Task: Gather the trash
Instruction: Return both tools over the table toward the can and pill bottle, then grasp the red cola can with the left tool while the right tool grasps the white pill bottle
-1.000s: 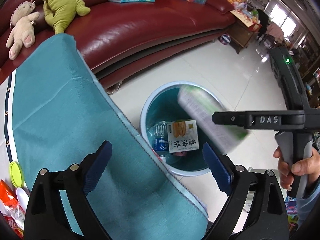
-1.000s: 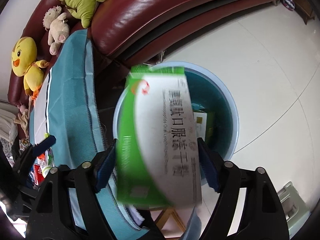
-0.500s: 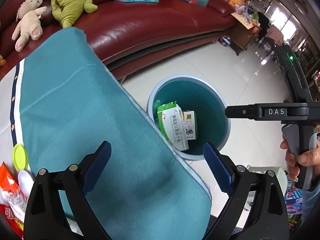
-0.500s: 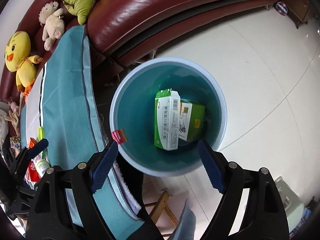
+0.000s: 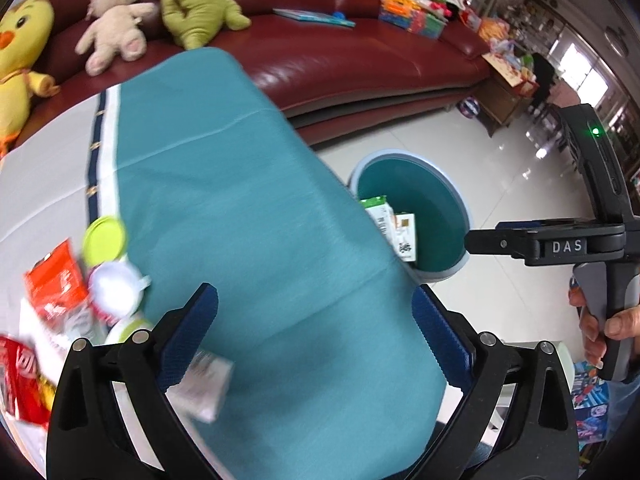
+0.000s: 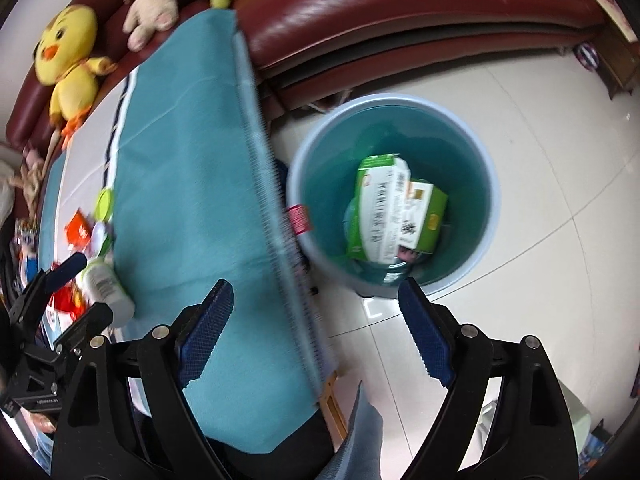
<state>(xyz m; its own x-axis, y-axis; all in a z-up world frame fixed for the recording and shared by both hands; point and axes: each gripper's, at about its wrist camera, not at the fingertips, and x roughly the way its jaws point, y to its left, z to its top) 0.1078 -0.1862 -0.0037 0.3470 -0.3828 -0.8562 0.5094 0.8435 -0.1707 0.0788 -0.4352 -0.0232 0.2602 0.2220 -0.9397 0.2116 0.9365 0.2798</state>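
Now both empty: left gripper spread wide, nearer the wrappers at lower left; right gripper just widened, nothing between

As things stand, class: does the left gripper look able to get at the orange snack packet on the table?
Probably yes. The left gripper is open and empty above the teal tablecloth, and the orange snack packet lies uncovered just to its left; only a white lid sits beside it.
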